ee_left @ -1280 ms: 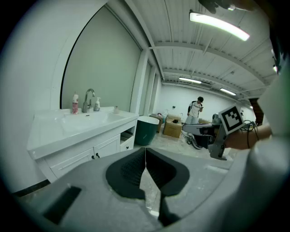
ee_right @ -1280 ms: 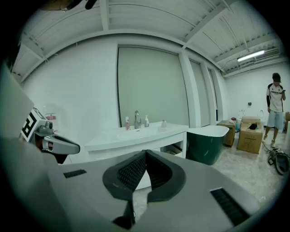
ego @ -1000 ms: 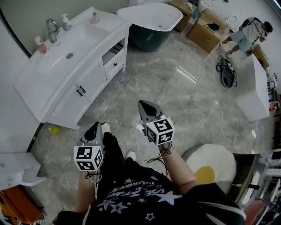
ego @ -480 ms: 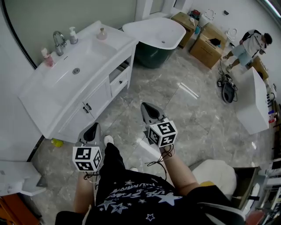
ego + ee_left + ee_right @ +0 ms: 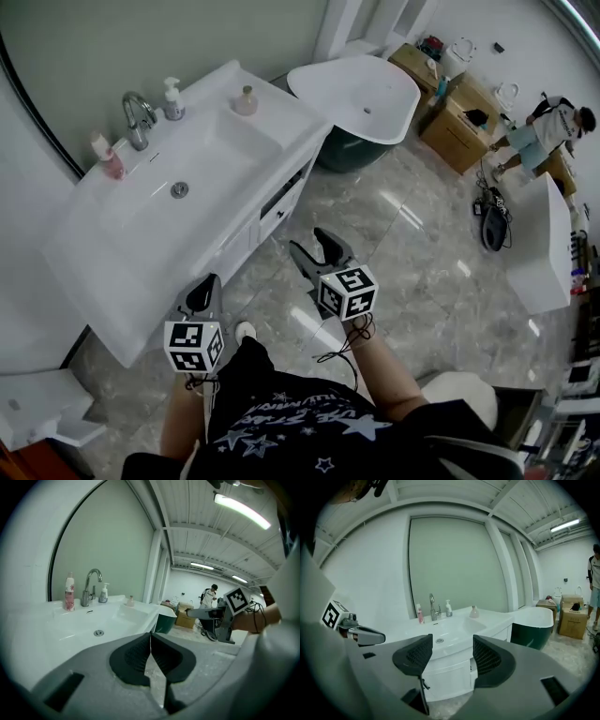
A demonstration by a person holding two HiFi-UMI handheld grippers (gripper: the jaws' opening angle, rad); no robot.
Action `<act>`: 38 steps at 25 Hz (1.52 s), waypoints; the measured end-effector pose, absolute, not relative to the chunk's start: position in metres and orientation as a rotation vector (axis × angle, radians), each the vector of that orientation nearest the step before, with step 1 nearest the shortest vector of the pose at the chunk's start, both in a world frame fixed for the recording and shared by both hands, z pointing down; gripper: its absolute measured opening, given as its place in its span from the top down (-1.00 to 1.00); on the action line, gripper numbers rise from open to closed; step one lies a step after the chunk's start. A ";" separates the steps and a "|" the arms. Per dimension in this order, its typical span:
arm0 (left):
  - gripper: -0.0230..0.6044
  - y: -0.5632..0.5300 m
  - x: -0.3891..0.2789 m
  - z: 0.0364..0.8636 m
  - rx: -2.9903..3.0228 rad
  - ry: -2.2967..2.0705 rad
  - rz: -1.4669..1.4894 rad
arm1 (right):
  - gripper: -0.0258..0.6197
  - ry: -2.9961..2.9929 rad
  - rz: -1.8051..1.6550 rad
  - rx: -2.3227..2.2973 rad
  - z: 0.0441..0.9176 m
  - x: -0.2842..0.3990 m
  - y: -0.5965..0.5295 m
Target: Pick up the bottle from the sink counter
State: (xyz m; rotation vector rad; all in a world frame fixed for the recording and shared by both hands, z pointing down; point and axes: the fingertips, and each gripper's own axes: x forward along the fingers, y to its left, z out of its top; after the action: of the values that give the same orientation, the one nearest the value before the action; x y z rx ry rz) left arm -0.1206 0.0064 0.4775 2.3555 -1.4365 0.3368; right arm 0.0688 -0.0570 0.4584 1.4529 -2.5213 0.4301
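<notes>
Your right tool (image 5: 309,246) has its jaws opening, nothing between them. Your left tool (image 5: 200,295) is pressed together, empty. Both are held short of the sink worktop (image 5: 286,117). Pink bottle (image 5: 111,159) stands left of the faucet (image 5: 139,117), pump bottle (image 5: 172,97) just right of it, small bottle (image 5: 246,100) farther right.

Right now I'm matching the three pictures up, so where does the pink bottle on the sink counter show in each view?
Head view: pink bottle at upper left, just left of the faucet.
Left gripper view: pink bottle at far left, mid-height, left of the faucet.
Right gripper view: pink bottle slightly left of centre, left of the faucet.
Shared landmark: the faucet.
</notes>
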 end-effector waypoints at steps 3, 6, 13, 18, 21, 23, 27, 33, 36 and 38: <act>0.86 -0.037 -0.145 0.474 2.360 -1.429 0.350 | 0.12 -2.514 0.425 1.455 0.451 0.045 -0.103; 0.86 -0.069 -0.165 0.472 2.349 -1.435 0.340 | 0.12 -2.510 0.423 1.461 0.447 0.027 -0.136; 0.86 -0.109 -0.183 0.483 2.296 -1.445 0.328 | 0.12 -2.479 0.451 1.453 0.458 0.022 -0.178; 0.86 -0.135 -0.183 0.486 2.258 -1.488 0.333 | 0.12 -2.488 0.441 1.453 0.459 0.035 -0.223; 0.86 -0.161 -0.183 0.486 2.228 -1.549 0.328 | 0.12 -2.528 0.428 1.427 0.459 0.037 -0.265; 0.86 -0.181 -0.184 0.484 2.197 -1.606 0.331 | 0.12 -2.570 0.418 1.384 0.458 0.034 -0.300; 0.86 -0.229 -0.178 0.476 2.117 -1.731 0.314 | 0.12 -2.641 0.378 1.257 0.453 0.027 -0.376; 0.86 -0.297 -0.162 0.464 2.018 -1.855 0.315 | 0.12 -2.689 0.340 1.105 0.453 0.025 -0.474; 0.86 -0.325 -0.157 0.467 1.976 -1.888 0.328 | 0.12 -2.686 0.347 1.044 0.466 0.021 -0.509; 0.86 -0.341 -0.155 0.470 1.958 -1.906 0.352 | 0.12 -2.683 0.336 1.007 0.474 0.016 -0.527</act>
State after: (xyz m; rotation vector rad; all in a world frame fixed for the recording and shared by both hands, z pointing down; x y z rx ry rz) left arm -0.1552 -0.3407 0.4702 1.9581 -1.9064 0.3524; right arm 0.0165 -0.5272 0.4736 1.0075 -2.6833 0.3365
